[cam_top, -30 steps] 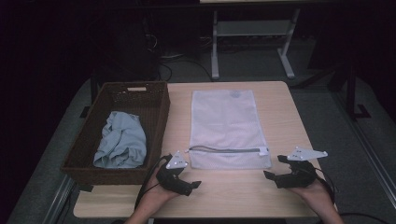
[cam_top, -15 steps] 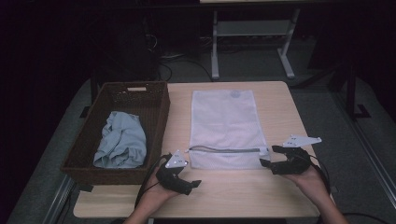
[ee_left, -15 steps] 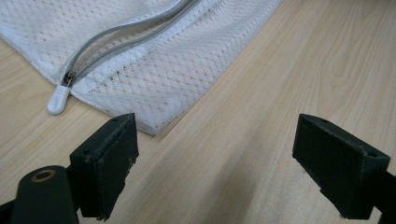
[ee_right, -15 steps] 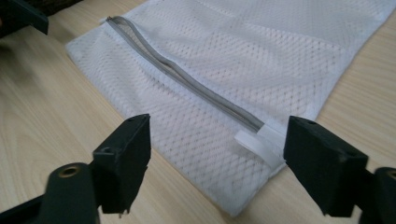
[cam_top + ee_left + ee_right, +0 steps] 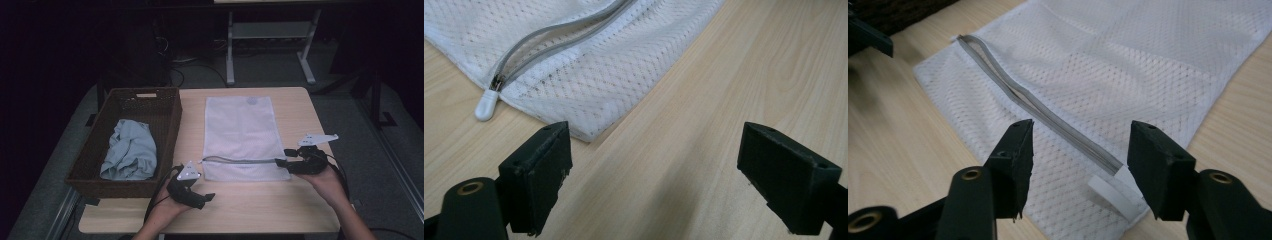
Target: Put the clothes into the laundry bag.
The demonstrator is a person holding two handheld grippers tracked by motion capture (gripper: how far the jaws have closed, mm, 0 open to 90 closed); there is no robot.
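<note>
A white mesh laundry bag (image 5: 241,135) lies flat in the middle of the wooden table (image 5: 295,210), its grey zipper (image 5: 239,160) running across the near end. My right gripper (image 5: 281,162) is open at the bag's near right corner, its jaws straddling the end of the zipper (image 5: 1068,132) and a white tab (image 5: 1108,192). My left gripper (image 5: 209,198) is open just in front of the bag's near left corner, low over bare wood. The white zipper pull (image 5: 486,105) lies off that corner of the bag (image 5: 589,65).
A dark wicker basket (image 5: 165,150) stands on the table's left side with a crumpled light blue cloth (image 5: 129,150) in it. Beyond the far edge is a metal table frame (image 5: 270,35) on a dark floor.
My right gripper has moved left and forward from the table's right side to the bag's near right corner, over the zipper end. The left gripper has stayed where it was.
</note>
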